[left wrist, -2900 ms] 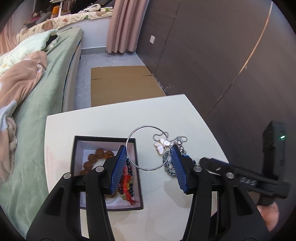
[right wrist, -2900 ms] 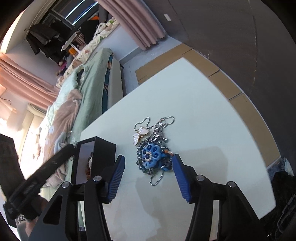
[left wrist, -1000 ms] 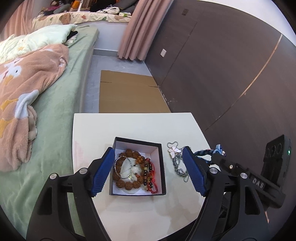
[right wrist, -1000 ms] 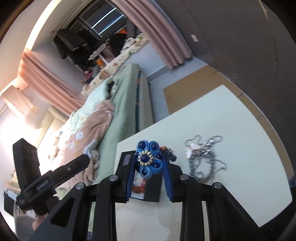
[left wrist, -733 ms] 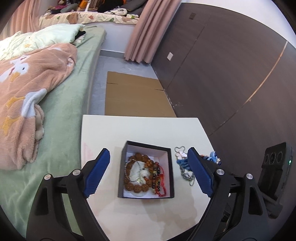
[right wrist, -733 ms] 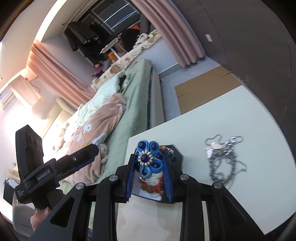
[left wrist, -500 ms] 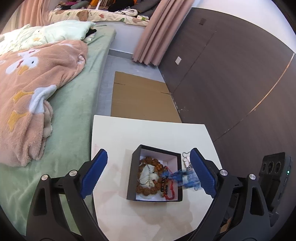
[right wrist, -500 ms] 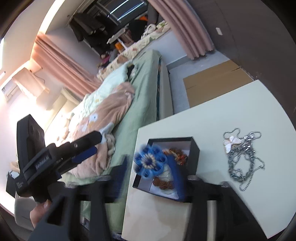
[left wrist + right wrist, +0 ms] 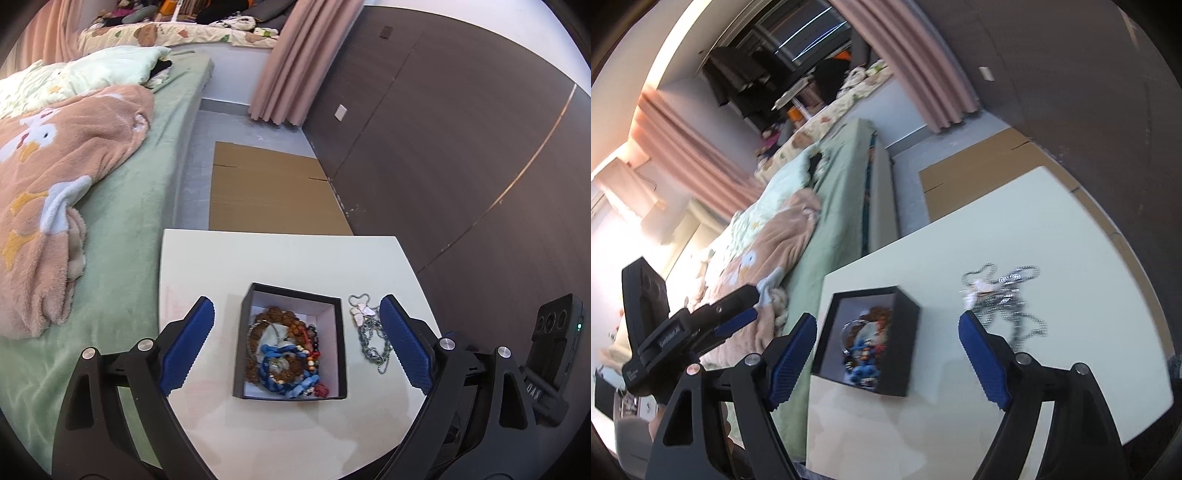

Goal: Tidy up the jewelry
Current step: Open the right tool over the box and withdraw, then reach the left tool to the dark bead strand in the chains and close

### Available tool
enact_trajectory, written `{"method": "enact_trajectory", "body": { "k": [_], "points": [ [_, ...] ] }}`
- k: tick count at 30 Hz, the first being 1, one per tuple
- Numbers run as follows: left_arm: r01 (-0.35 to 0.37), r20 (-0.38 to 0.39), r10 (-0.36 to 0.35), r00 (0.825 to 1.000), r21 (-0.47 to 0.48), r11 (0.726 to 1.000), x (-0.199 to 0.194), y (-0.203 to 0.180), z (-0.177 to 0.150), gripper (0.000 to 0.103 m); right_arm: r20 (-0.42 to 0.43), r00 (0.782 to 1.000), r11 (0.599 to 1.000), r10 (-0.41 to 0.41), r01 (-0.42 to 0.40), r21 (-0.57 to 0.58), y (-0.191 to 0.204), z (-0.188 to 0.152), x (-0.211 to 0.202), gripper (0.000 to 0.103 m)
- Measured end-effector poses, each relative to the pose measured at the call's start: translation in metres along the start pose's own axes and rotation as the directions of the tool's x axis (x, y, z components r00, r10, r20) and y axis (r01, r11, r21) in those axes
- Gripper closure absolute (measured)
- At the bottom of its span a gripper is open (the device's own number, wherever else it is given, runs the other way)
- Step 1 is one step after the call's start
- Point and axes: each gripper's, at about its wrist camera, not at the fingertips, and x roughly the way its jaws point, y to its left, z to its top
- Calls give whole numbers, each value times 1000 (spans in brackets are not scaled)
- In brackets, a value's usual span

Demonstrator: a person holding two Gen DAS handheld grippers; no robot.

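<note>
A black jewelry box [image 9: 291,291] with a white lining stands on the white table [image 9: 280,254]. It holds brown bead bracelets [image 9: 275,316], a red and black string, and a blue flower piece [image 9: 284,373] lying on top. The box [image 9: 905,332] and the blue piece [image 9: 862,365] also show in the right wrist view. A silver chain with a pale butterfly charm [image 9: 364,314] lies on the table right of the box; it also shows in the right wrist view [image 9: 1004,295]. My left gripper [image 9: 295,347] is open and empty above the box. My right gripper [image 9: 886,354] is open and empty.
A bed with a green sheet [image 9: 122,206] and a peach blanket [image 9: 44,177] runs along the table's left side. Flat cardboard [image 9: 269,192] lies on the floor beyond the table. A dark wood wall [image 9: 461,147] stands on the right.
My right gripper carried the blue flower piece over the box, opened, and dropped it in. My left gripper pulled up and back, and stayed open.
</note>
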Motion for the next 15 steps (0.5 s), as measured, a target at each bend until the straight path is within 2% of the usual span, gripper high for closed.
{"method": "enact_trajectory", "body": {
  "k": [12,14,15],
  "points": [
    [31,-54,-28,998,68,997,35,-51,-11,13,-19,994,989,-107,108,106,-58,4,-24,25],
    [38,-72,-32,997,87,995,43,-63,-15,17,-29,992,985,-123,126,121,-66,3,-25,25],
    [39,-88,-30,996,99,994,49,-69,-17,23,-36,990,982,-135,138,131,-72,3,-25,25]
  ]
}}
